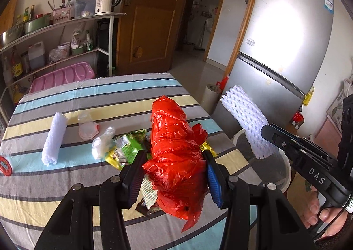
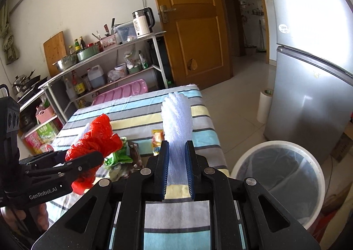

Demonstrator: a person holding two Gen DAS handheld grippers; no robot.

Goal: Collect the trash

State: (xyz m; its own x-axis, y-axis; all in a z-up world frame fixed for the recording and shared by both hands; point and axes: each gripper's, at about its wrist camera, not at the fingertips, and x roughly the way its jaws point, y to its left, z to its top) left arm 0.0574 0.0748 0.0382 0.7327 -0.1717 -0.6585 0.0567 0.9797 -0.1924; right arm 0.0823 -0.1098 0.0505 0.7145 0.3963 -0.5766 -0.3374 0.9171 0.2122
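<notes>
The left gripper (image 1: 174, 175) pinched a red plastic bag (image 1: 176, 144) between its jaws, and the right gripper (image 2: 177, 168) squeezed a white foam net (image 2: 177, 117) — both lifted above the table (image 1: 66, 183). The carry step seemed in hand; next, the loads needed moving over the bin (image 2: 317, 168), right of the right jaws, before release.

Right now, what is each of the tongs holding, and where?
Left tongs: red plastic bag, gripped near its lower end. Right tongs: white foam net sleeve, lower end.

I see the crumpled red plastic bag (image 1: 176, 150) pinched in my left gripper (image 1: 174, 175), lifted above the striped tabletop (image 1: 66, 183). My right gripper (image 2: 177, 168) clamps a white foam net sleeve (image 2: 177, 117), standing upright near the lined white bin (image 2: 280, 181).
</notes>
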